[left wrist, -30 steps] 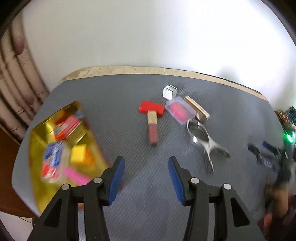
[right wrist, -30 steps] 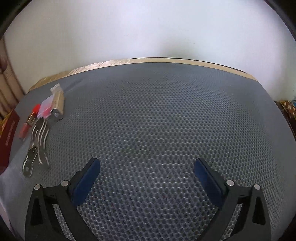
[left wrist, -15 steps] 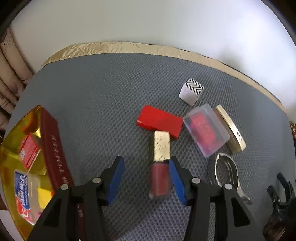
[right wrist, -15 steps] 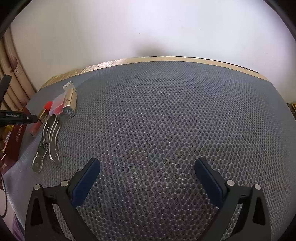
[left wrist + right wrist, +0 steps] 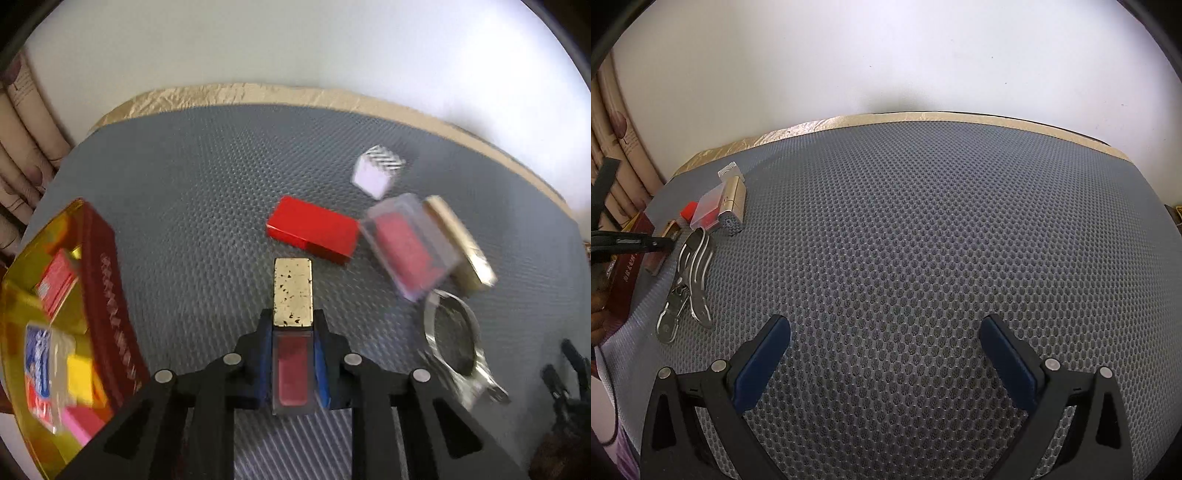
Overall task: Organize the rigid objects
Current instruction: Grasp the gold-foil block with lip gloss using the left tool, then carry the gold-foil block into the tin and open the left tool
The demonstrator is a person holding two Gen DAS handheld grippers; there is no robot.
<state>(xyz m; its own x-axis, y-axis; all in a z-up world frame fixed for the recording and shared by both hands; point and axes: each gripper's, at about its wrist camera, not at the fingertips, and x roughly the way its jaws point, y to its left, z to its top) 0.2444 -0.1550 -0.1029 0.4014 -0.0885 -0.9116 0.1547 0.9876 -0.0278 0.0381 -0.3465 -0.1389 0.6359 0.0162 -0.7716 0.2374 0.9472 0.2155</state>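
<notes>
Left gripper point(image 5: 292, 363) clenched on lipstick point(image 5: 292, 332) by its clear body, gold cap forward, likely bound for tin point(image 5: 107, 280) at mat's left edge; right gripper point(image 5: 885, 354) released, idle

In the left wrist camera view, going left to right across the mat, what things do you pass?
gold tray → lip gloss bottle held in the left gripper → red box → clear case → gold bar. The metal clip and white cube overlap these in the order, so they are left out.
</notes>
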